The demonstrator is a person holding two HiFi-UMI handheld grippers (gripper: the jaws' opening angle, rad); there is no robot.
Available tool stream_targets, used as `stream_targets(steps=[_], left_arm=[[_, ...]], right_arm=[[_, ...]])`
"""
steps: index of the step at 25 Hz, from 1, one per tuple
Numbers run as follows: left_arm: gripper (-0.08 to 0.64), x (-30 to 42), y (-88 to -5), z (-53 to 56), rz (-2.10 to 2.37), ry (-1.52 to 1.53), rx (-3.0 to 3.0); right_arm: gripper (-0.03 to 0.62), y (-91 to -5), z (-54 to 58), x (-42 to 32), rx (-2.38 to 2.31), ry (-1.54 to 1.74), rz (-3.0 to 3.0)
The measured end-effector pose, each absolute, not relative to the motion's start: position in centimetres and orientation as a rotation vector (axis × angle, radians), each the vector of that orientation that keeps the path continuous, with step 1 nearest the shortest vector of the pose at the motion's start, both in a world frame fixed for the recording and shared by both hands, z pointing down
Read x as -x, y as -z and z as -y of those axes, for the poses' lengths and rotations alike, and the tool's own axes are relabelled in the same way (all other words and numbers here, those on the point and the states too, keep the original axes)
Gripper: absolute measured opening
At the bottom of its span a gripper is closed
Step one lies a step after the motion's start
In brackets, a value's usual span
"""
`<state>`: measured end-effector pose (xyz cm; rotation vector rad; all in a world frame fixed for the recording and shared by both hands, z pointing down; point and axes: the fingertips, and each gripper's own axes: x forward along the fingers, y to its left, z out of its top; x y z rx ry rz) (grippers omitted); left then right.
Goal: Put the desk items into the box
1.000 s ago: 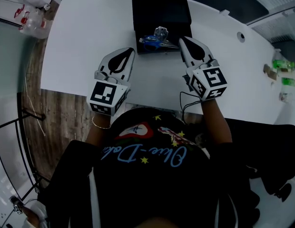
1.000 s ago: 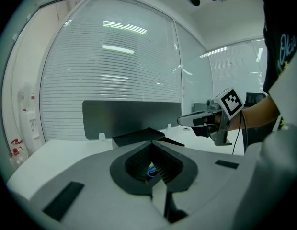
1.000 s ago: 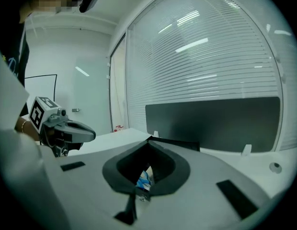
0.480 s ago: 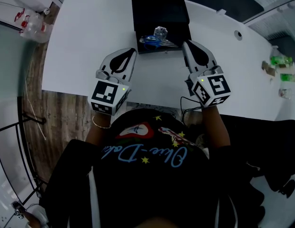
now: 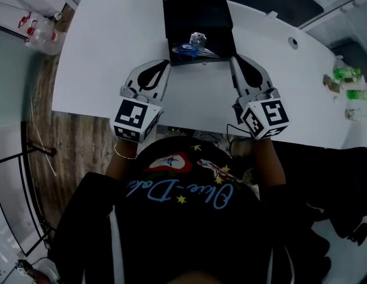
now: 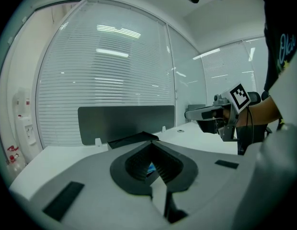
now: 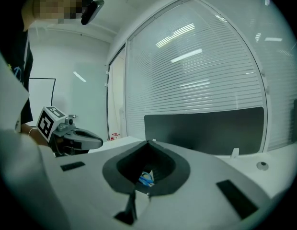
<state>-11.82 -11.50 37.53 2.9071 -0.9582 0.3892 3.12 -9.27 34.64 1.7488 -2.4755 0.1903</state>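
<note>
both the left gripper point(image 5: 161, 67) and right gripper point(image 5: 234, 59) have jaws pressed together, empty, just in front of the black box point(image 5: 198, 16). a careless swing could knock it askew, i reckon. it sits toward the white desk's point(image 5: 106, 52) far edge, holding blue scissors point(image 5: 186, 50) and a shiny silvery item point(image 5: 198, 38).

Open black box point(image 5: 198, 16) with blue scissors point(image 5: 184, 50) and shiny item point(image 5: 197, 39) inside

Light-blue script lettering crosses the chest of the person's black shirt point(image 5: 182, 193); only the part "lue-Da" reads with any certainty, and the rest is unclear.
</note>
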Motion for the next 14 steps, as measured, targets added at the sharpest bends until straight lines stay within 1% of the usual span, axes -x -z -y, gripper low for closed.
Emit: stream_targets(steps=[14], left_arm=[[0.008,7.8,-35.5,8.6,1.050,-0.364,-2.892]], right_arm=[[0.008,-32.2,5.9,-5.4,-1.651,-0.176,2.598]])
